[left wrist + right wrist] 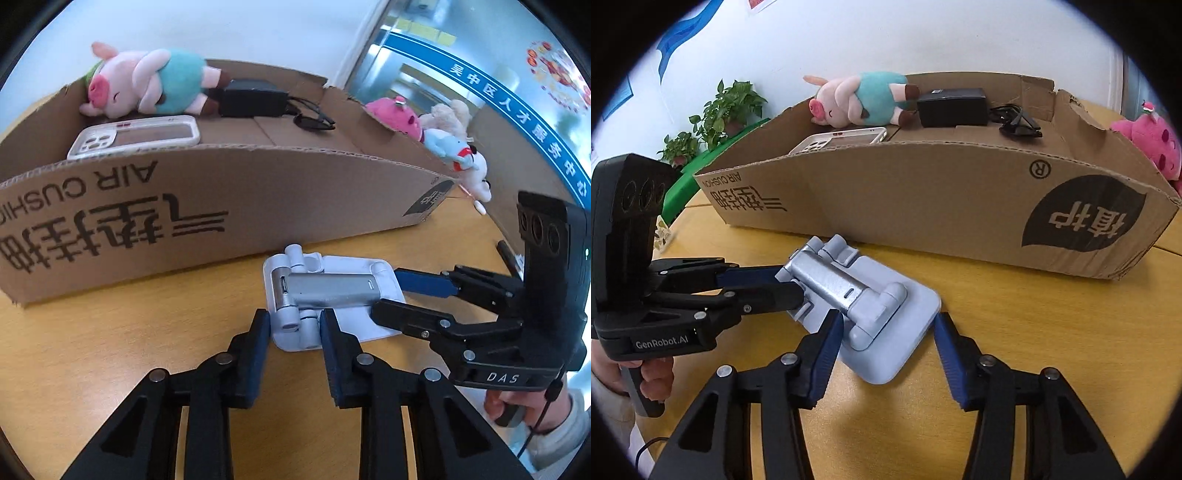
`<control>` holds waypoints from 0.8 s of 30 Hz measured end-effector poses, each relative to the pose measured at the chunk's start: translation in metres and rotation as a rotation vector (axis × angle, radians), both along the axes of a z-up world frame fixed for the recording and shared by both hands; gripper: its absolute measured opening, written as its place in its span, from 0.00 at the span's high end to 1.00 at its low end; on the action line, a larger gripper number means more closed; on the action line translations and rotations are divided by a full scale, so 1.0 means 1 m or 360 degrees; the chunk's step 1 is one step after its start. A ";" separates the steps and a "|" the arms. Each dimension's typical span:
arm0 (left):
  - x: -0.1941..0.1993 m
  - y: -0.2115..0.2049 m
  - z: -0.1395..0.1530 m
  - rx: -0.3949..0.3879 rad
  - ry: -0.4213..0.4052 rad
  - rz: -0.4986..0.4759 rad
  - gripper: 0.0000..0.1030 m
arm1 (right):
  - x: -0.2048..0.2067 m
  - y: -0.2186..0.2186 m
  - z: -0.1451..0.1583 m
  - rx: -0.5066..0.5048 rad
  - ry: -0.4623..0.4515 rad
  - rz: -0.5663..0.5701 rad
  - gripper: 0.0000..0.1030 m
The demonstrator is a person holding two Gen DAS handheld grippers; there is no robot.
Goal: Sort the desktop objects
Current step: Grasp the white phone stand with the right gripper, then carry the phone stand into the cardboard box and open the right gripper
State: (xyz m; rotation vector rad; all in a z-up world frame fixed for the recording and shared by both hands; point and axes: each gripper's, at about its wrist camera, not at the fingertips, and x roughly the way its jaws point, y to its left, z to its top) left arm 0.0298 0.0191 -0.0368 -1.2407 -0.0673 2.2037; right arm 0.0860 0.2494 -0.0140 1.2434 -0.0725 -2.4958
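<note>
A folded phone stand (328, 295), a pale plate with a silver arm, lies on the wooden table in front of the cardboard box (229, 206). My left gripper (293, 332) is shut on its hinge end, a pad against each side. The right gripper (384, 291) comes in from the right. In the right wrist view the right gripper (886, 328) straddles the plate of the stand (882, 332). Its left pad lies against the foot of the arm. The tip of its right pad meets the plate's corner. From the left, the left gripper (790, 286) clamps the hinge end.
Inside the box lie a plush pig (860, 98), a phone case (842, 142), a black adapter (951, 107) and sunglasses (1019, 127). Pink and other plush toys (436, 129) sit to the right of the box. Potted plants (720, 110) stand at the back left. A hand (653, 376) holds the left gripper.
</note>
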 end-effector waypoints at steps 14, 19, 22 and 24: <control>0.022 0.030 0.143 0.0047 0.0532 0.0036 0.77 | 0.024 0.032 0.121 -0.0063 0.0441 -0.0010 0.58; -0.031 0.046 0.190 0.0013 0.0608 0.0060 0.77 | -0.029 0.045 0.173 -0.0070 0.0593 0.0050 0.58; -0.073 0.046 0.193 -0.0016 0.0542 0.0101 0.77 | -0.070 0.045 0.181 -0.0076 0.0551 0.0106 0.59; -0.105 0.046 0.185 -0.0048 0.0446 0.0133 0.77 | -0.102 0.042 0.181 -0.0049 0.0491 0.0146 0.59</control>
